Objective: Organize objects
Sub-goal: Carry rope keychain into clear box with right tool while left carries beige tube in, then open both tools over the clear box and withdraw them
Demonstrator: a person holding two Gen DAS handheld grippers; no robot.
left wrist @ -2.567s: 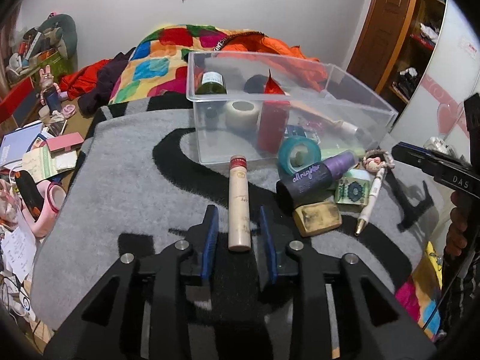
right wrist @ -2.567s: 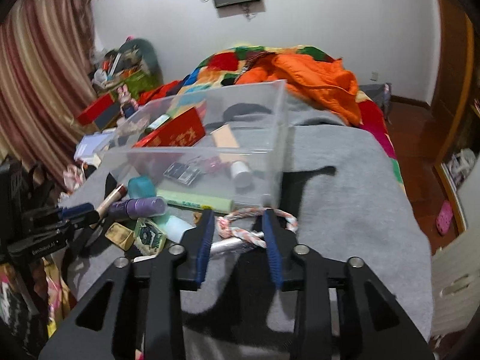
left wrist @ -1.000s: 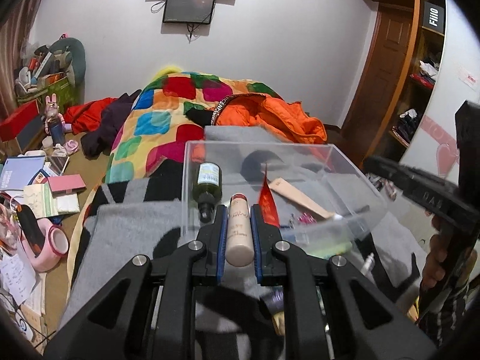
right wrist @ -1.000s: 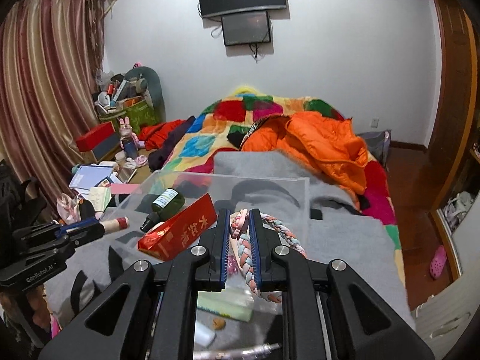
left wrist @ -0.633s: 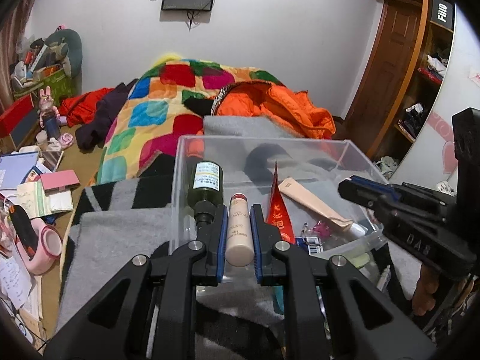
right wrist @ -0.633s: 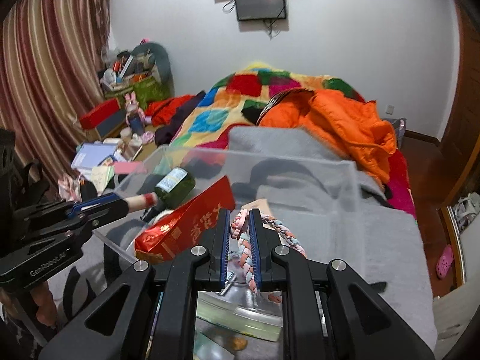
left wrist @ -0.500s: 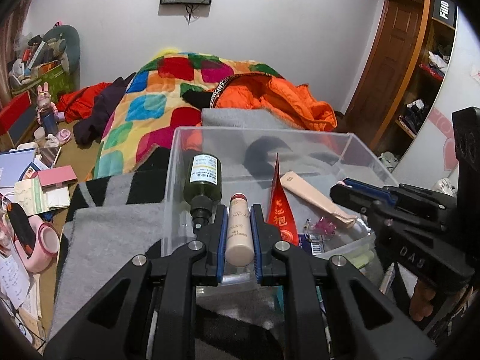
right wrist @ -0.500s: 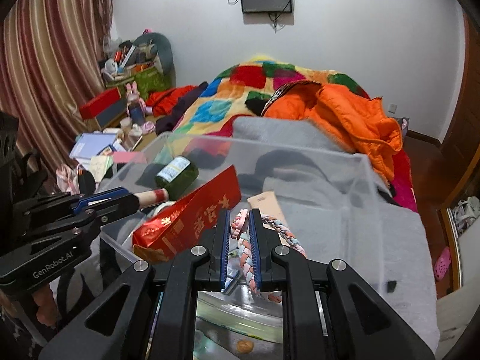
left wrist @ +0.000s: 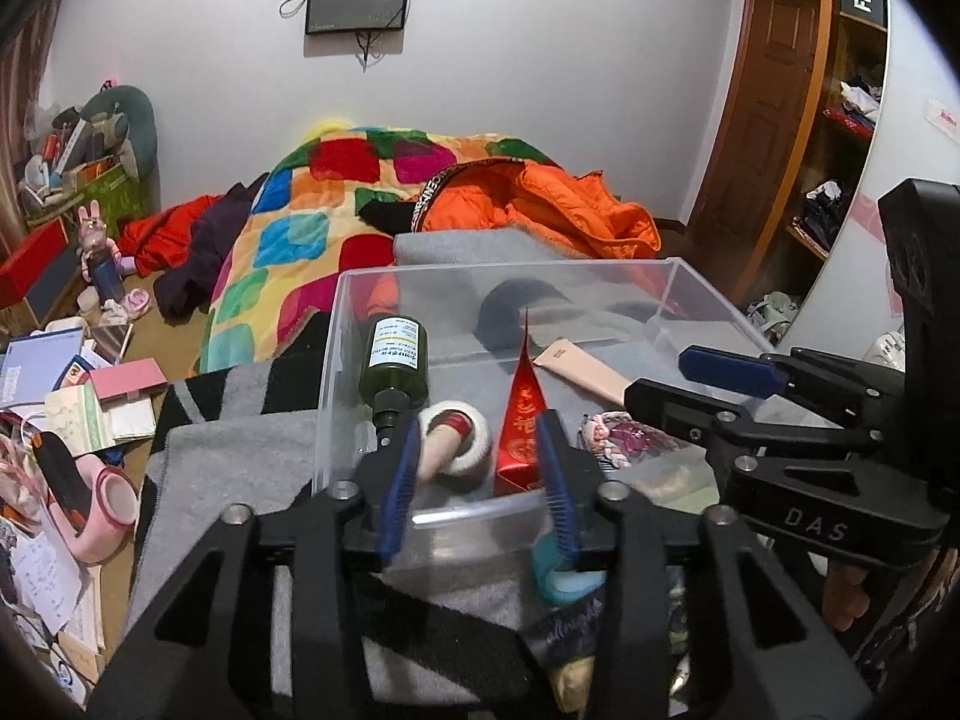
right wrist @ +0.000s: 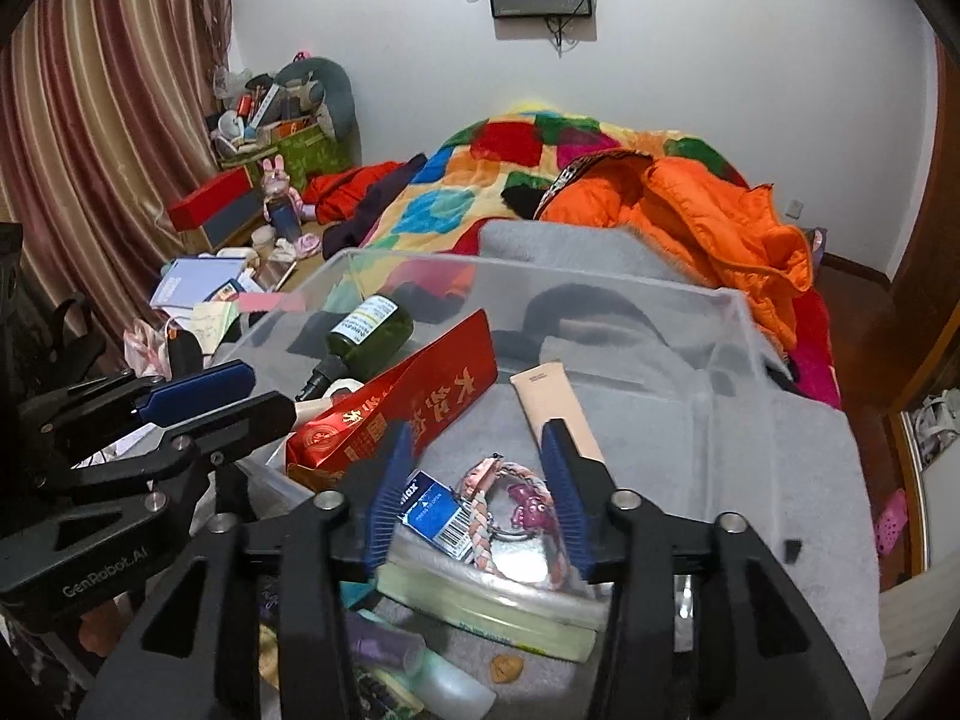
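Observation:
A clear plastic bin [left wrist: 336, 360] [right wrist: 738, 312] stands on a grey blanket. My left gripper [left wrist: 477, 477] is open over the bin's near-left corner; the beige tube with a red cap [left wrist: 441, 447] lies below it in the bin, through a white tape roll [left wrist: 474, 450]. My right gripper [right wrist: 474, 498] is open over the bin's near-right side; the braided pink-and-white rope [right wrist: 486, 516] lies below it in the bin. The bin also holds a green bottle [left wrist: 393, 357] [right wrist: 366, 333], a red packet [left wrist: 522, 420] [right wrist: 408, 414] and a beige tube [right wrist: 552, 408].
Outside the bin's near wall lie a teal tape roll [left wrist: 561, 576], a purple bottle [right wrist: 384, 642] and small items. A bed with a colourful quilt [left wrist: 336, 192] and orange jacket [right wrist: 696, 210] is behind. Clutter covers the floor at left [left wrist: 66, 396].
Both grippers carried their objects over the bin and opened. The beige tube and the braided rope have dropped into the bin.

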